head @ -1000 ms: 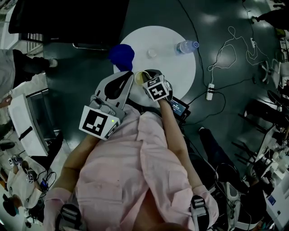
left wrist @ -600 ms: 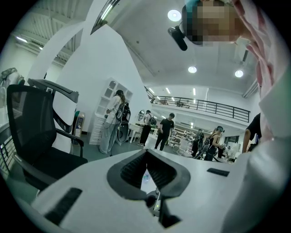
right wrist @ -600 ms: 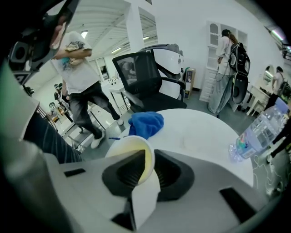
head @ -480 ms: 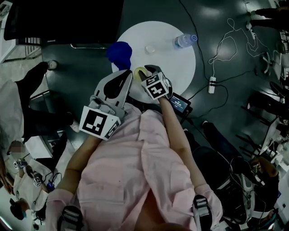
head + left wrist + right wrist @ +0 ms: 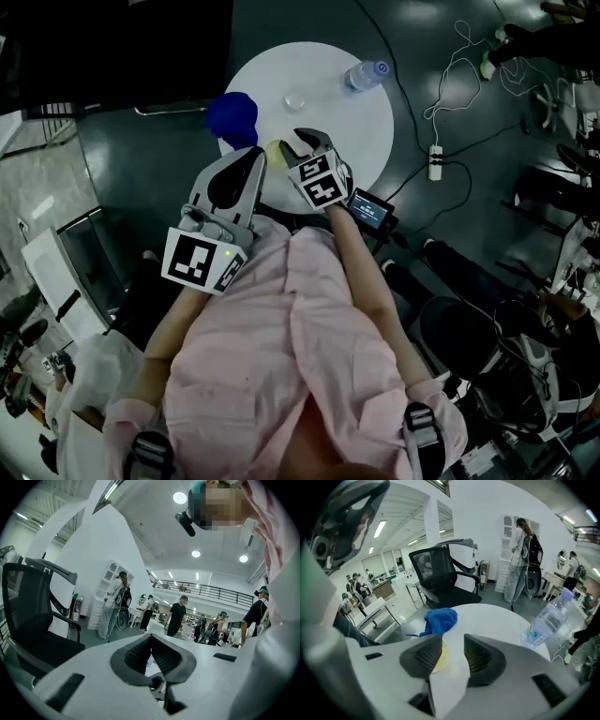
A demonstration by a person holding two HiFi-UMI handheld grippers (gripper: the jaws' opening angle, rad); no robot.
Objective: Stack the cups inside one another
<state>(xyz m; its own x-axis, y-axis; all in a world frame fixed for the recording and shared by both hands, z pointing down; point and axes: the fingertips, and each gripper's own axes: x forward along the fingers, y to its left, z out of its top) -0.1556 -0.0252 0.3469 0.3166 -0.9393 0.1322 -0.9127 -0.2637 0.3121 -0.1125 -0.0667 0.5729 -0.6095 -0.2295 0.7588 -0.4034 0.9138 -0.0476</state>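
Note:
A pale yellow cup stands near the front edge of the round white table. In the right gripper view the yellow cup shows partly behind the left jaw. My right gripper hovers just right of the cup, and the right gripper is open with only bare table in the gap. A small clear cup-like thing sits farther back. My left gripper is held left of the table's front edge. The left gripper is shut on nothing and faces the room.
A crumpled blue cloth lies at the table's left edge, the same blue cloth just beyond the cup. A water bottle lies at the back right. A black office chair stands behind the table; cables and a power strip cross the floor.
The head view has drifted, so the table sits a little further left and up. Both grippers keep about the same stance by the yellow cup. The person at left has left the view.

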